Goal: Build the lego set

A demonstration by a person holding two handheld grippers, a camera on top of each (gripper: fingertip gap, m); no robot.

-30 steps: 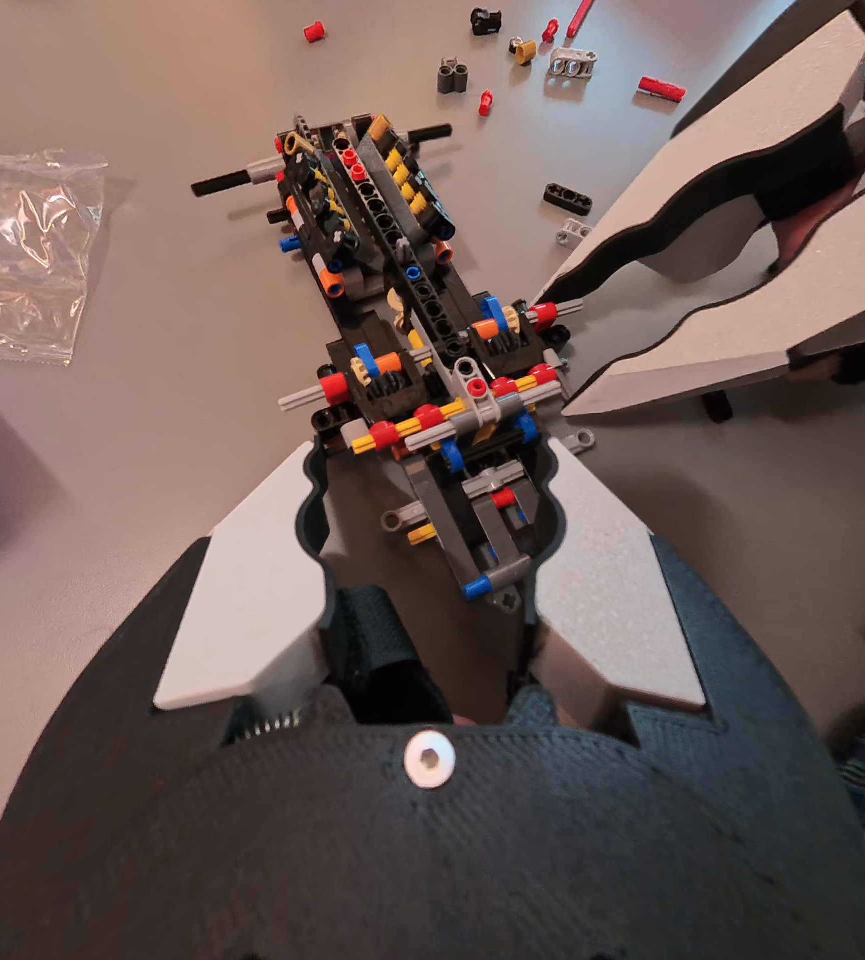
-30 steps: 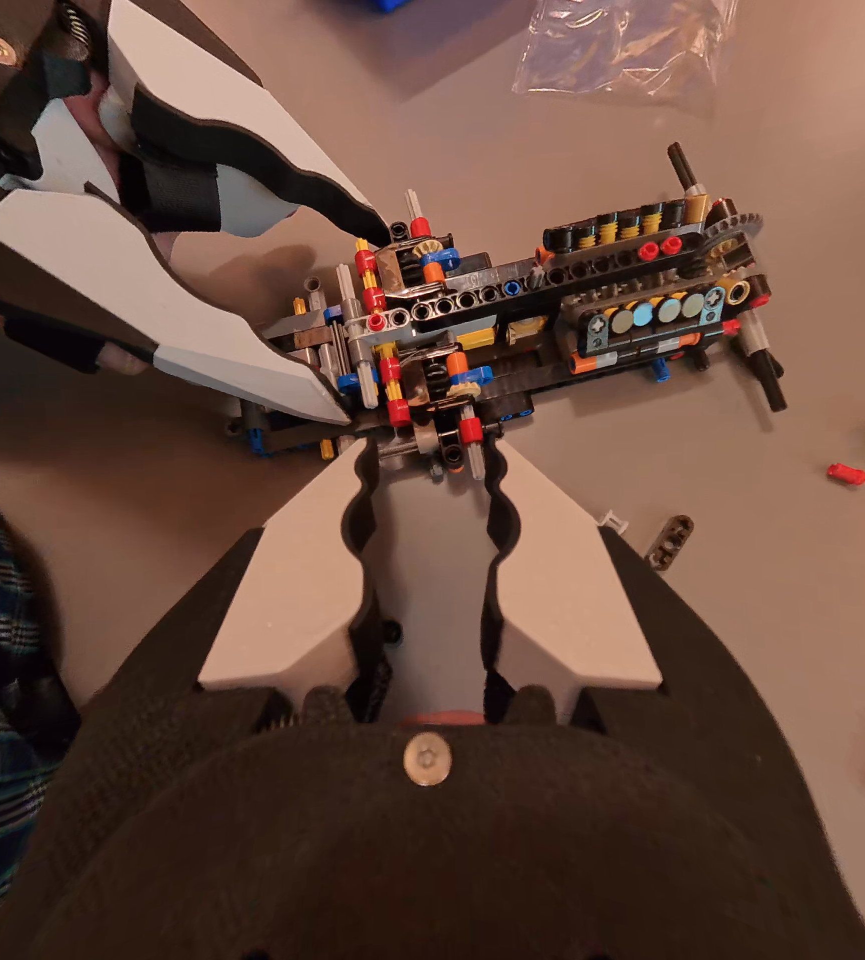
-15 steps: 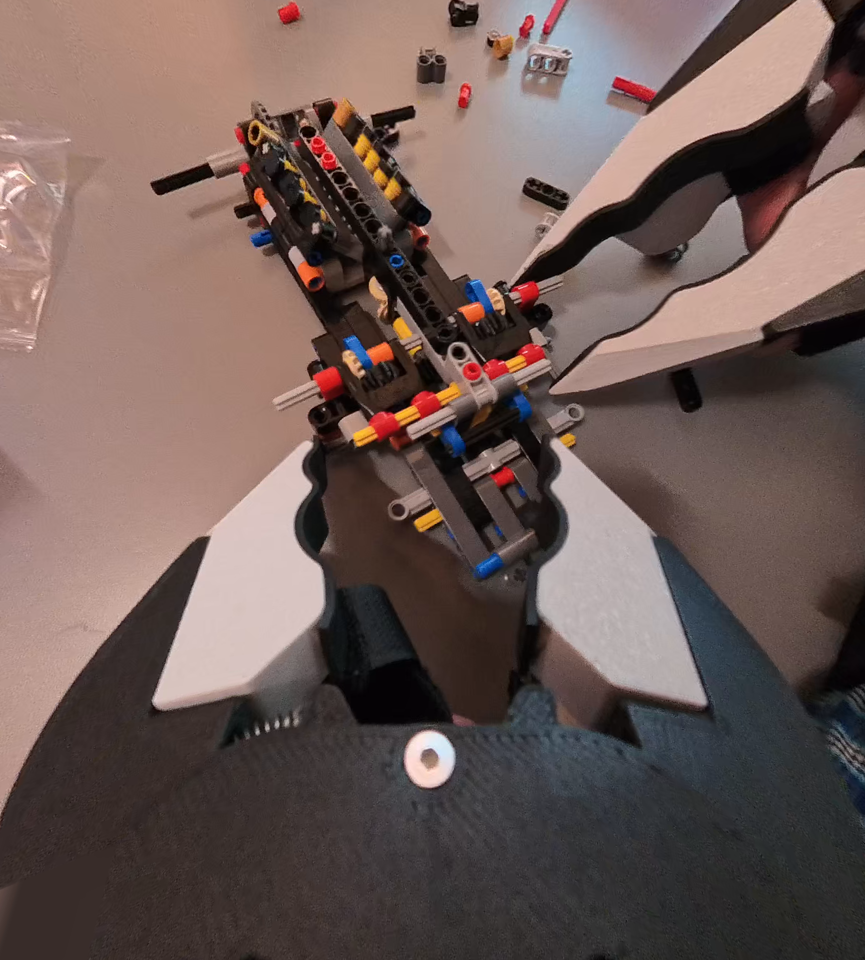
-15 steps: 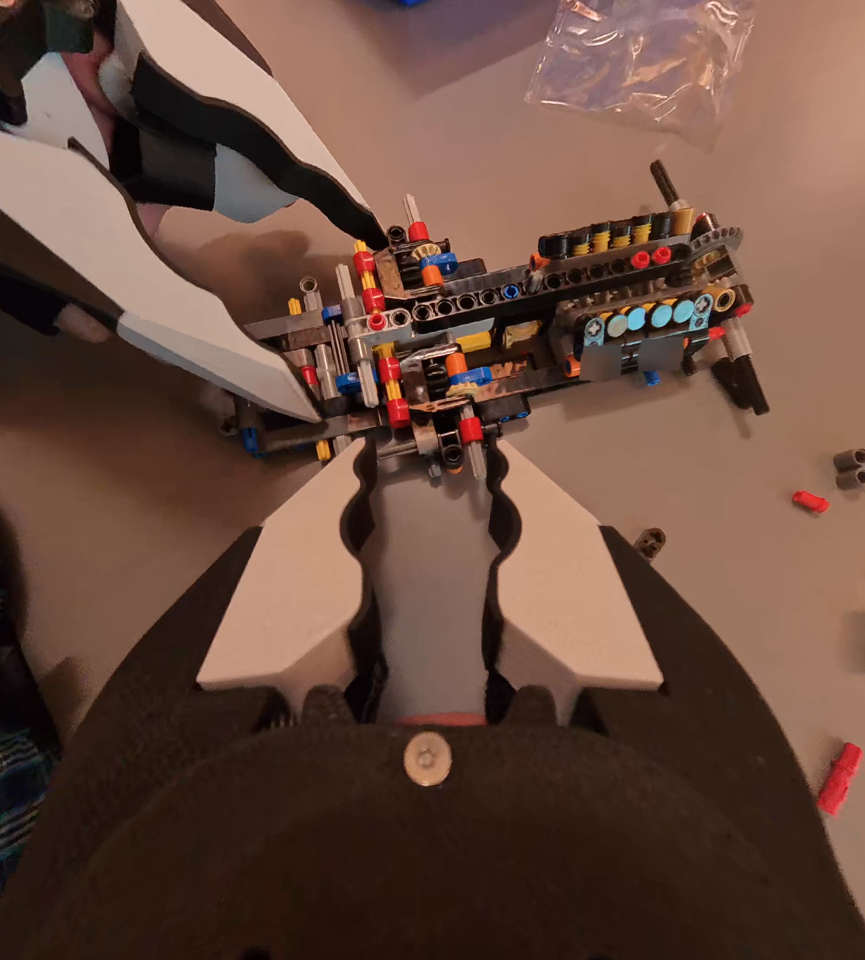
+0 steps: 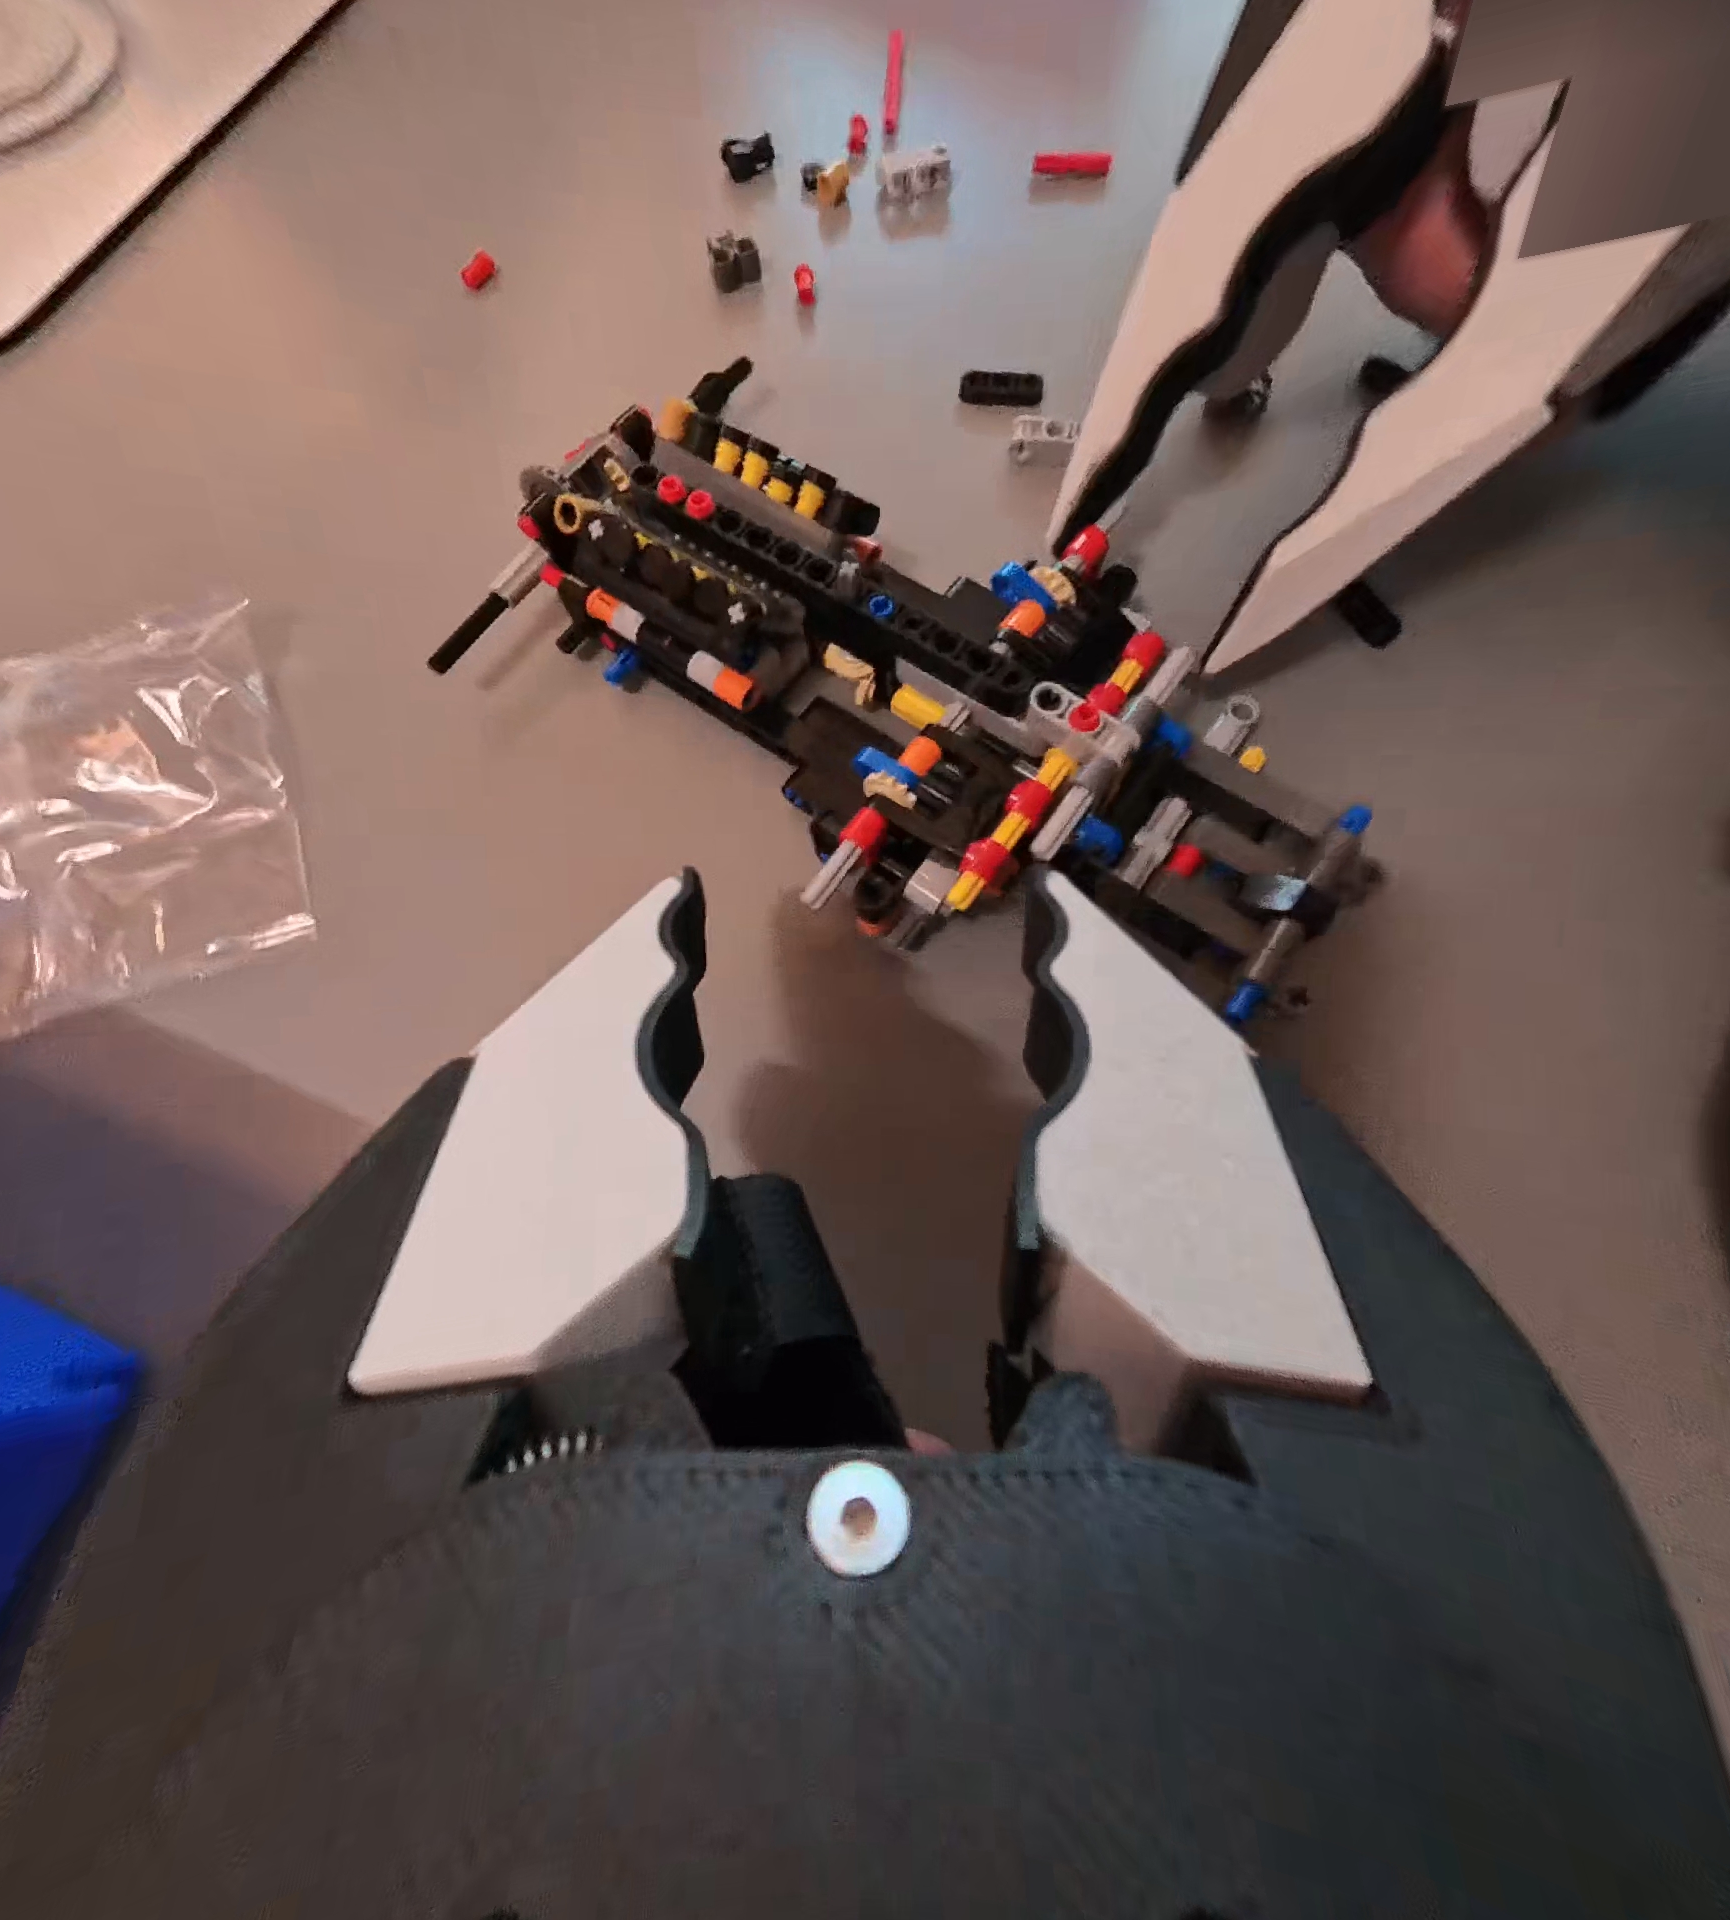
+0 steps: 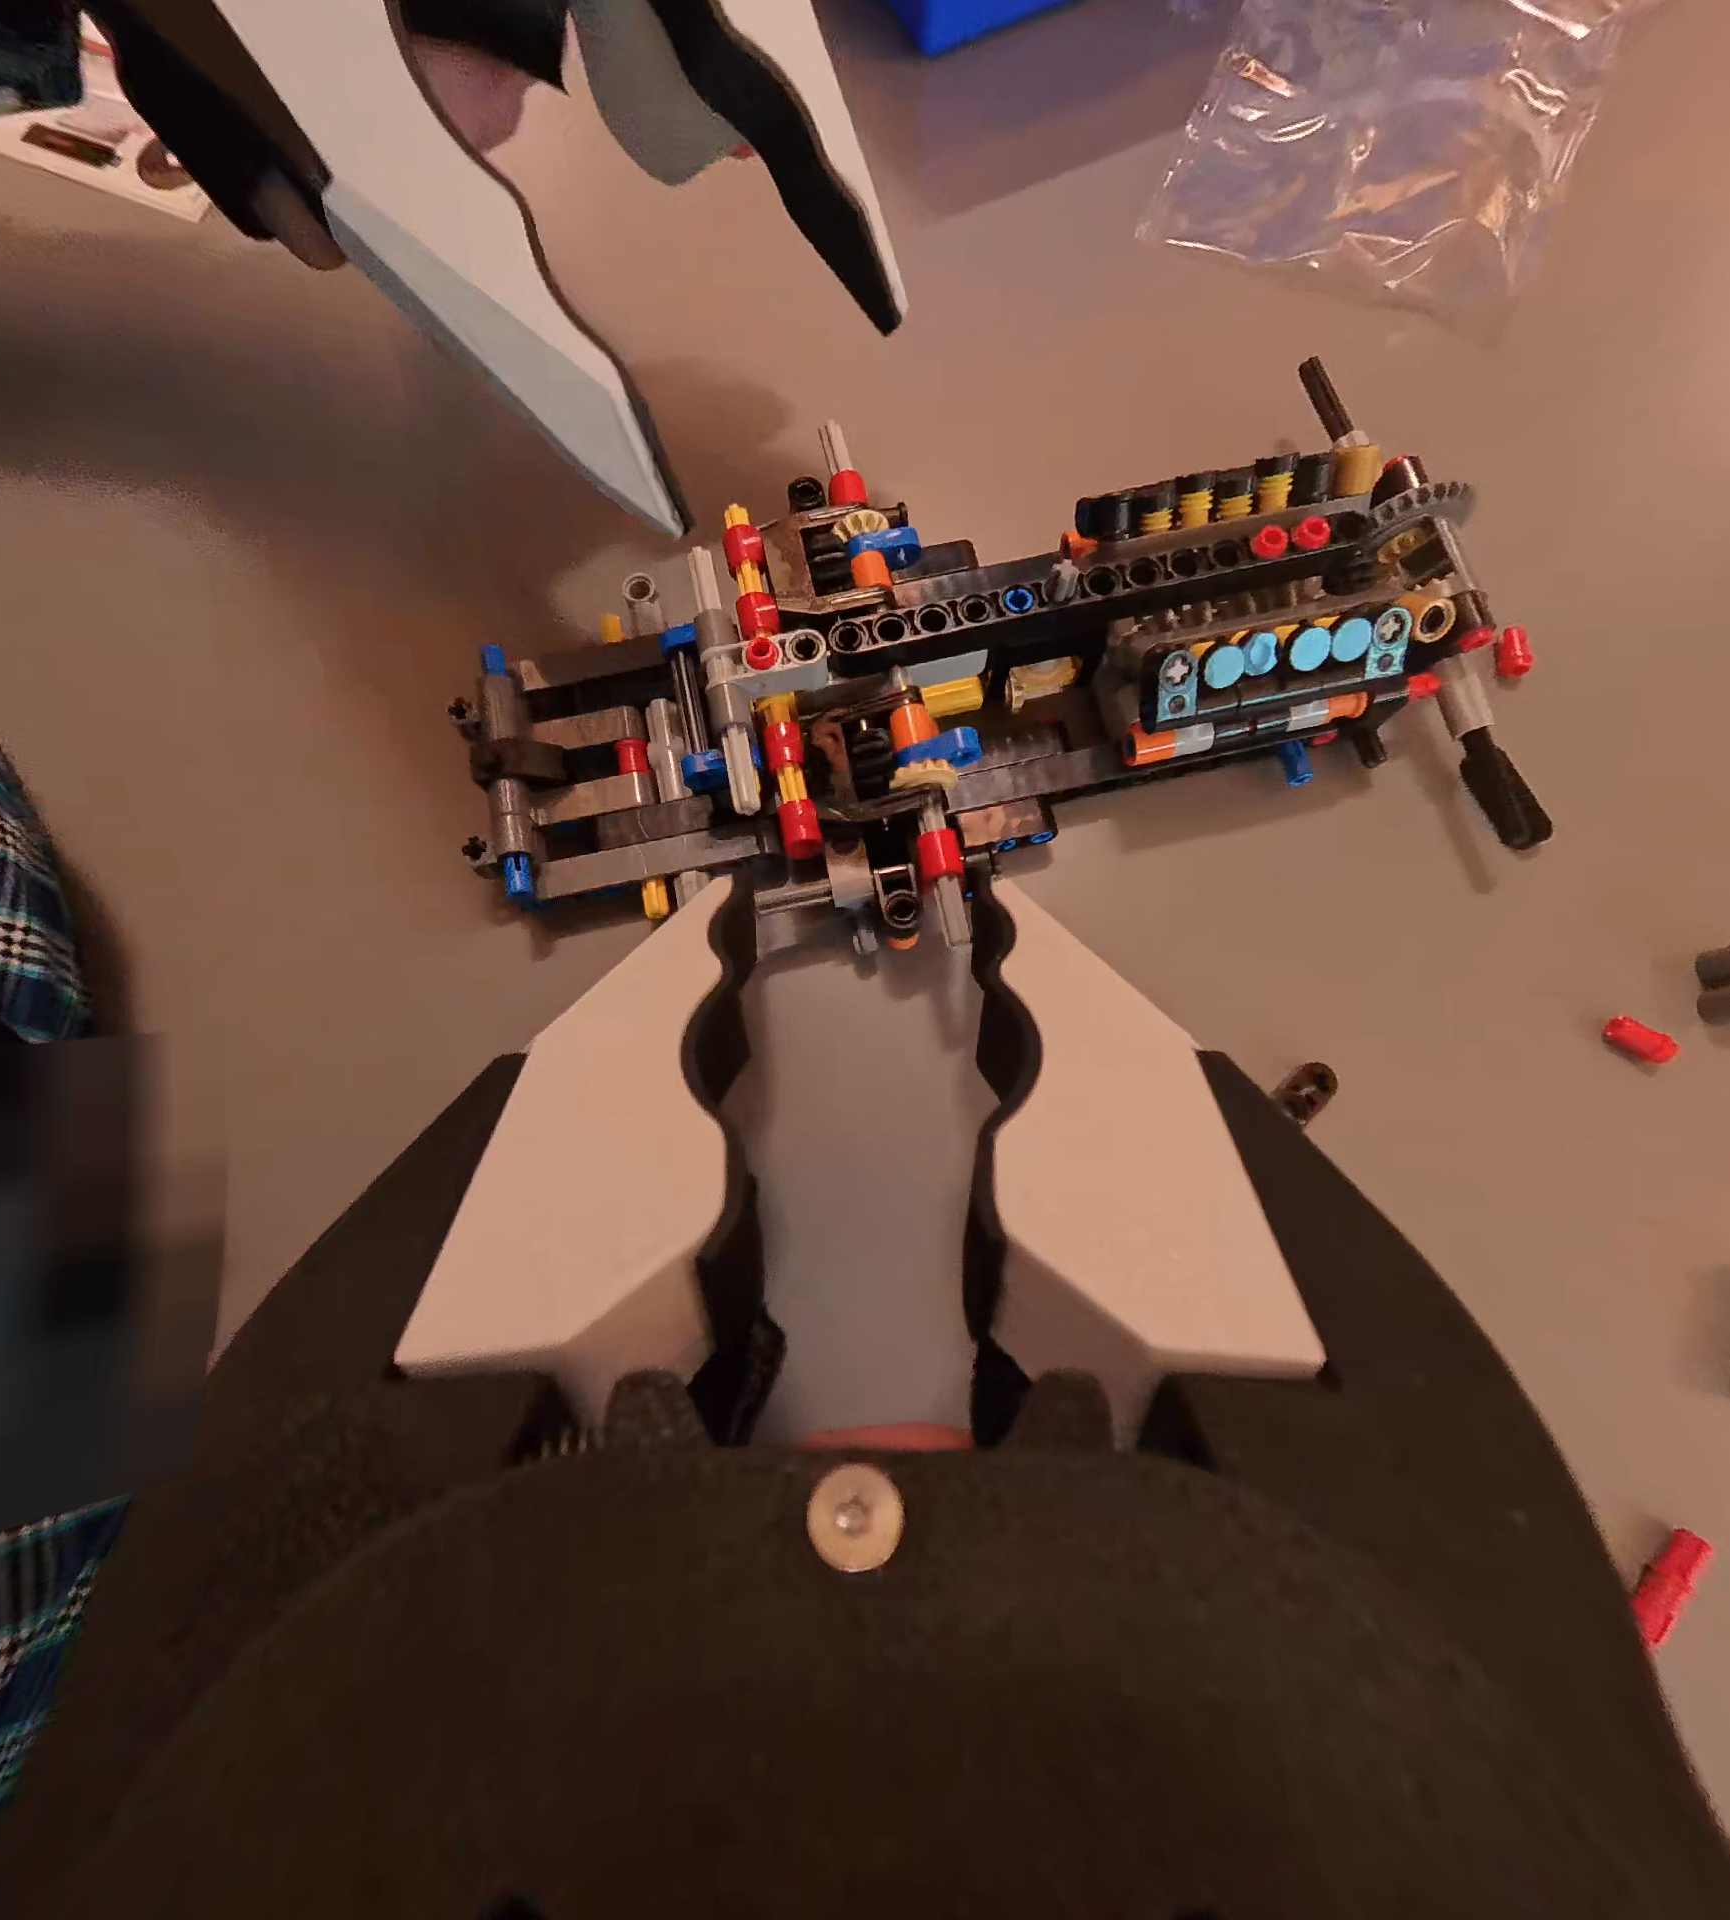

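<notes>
A half-built lego chassis (image 6: 954, 686) lies flat on the grey table (image 5: 321, 436), its axles and pins jutting from both flanks. The right gripper (image 6: 850, 914) has parted fingers bracketing a red-capped axle (image 6: 939, 868) on the near edge, seemingly touching, not clamped. The left gripper (image 5: 866, 904) hangs spread and empty just short of the model. A sideways shove could likely slide the unheld frame or pop a pin. Loose pieces (image 5: 830, 177) and a plastic bag (image 5: 82, 800) lie nearby.
</notes>
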